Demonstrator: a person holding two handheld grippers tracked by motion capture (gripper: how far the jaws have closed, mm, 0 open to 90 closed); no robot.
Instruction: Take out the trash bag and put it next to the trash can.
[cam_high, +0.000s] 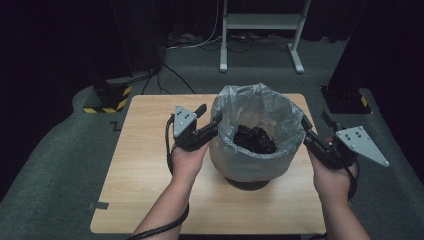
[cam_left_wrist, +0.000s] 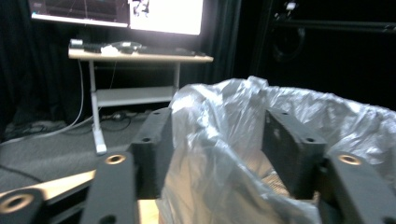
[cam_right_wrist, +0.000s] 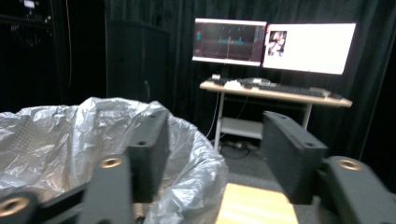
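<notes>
The thin, crinkly grey plastic bag lines a round dark bin in the middle of the light wooden surface, and its top edge folds out over the bin's rim. Dark bits lie at the bottom inside. The bag sits right between the two hands, so each side has its own helper. The left gripper is at the bag's left edge, with one jaw inside the bag and one outside, and the plastic bunched between them, though I cannot tell if the pads press it. The right gripper is at the right edge, jaws half apart with one over the plastic, not pinching it. The rim is a ring, so I think both sides must lift together.
</notes>
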